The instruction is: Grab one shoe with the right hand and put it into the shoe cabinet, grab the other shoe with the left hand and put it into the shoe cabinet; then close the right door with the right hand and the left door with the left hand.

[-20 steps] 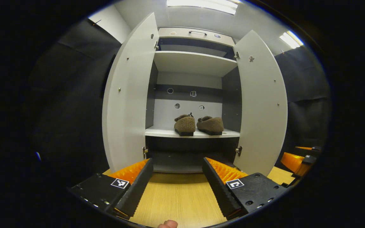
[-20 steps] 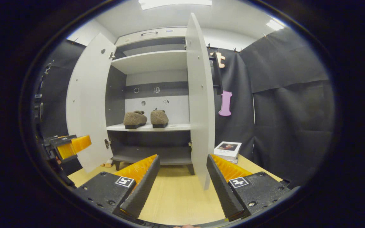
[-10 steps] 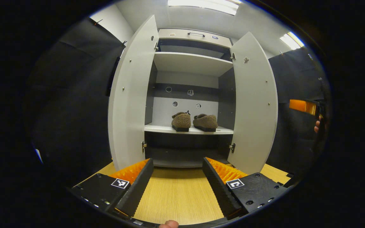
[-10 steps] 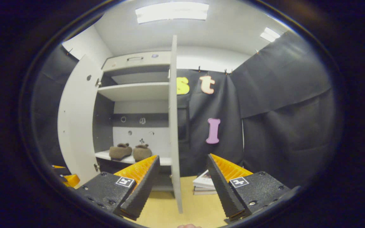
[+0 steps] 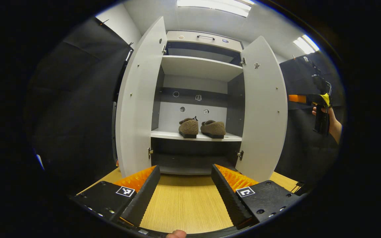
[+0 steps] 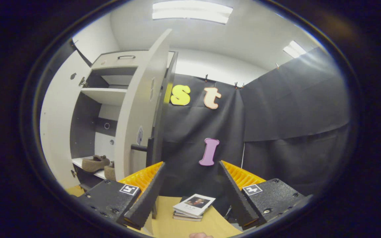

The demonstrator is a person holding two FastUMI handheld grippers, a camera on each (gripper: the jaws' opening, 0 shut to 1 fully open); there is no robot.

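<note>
Two brown fuzzy shoes (image 5: pixel 202 128) stand side by side on the middle shelf (image 5: pixel 195 136) of the white shoe cabinet; the right gripper view catches them too as shoes (image 6: pixel 95 163), partly behind the door. Both doors are open: the left door (image 5: pixel 137 105) and the right door (image 5: pixel 264 112). My left gripper (image 5: pixel 185 191) is open over the wooden table, in front of the cabinet. My right gripper (image 6: pixel 190 191) is open, raised beside the outer face of the right door (image 6: pixel 141 115), near its dark handle (image 6: pixel 144 148). In the left gripper view the right gripper (image 5: pixel 309 99) shows in a hand beyond the right door.
The cabinet stands on a light wooden table (image 5: pixel 184 205). A small stack of books (image 6: pixel 193 207) lies on the table to the right of the cabinet. Black cloth walls surround the booth. An upper shelf (image 5: pixel 200 64) is bare.
My right gripper has swung right and up, from facing the cabinet's inside to the outer side of the right door. My left gripper has drawn back slightly. The shoes have not moved.
</note>
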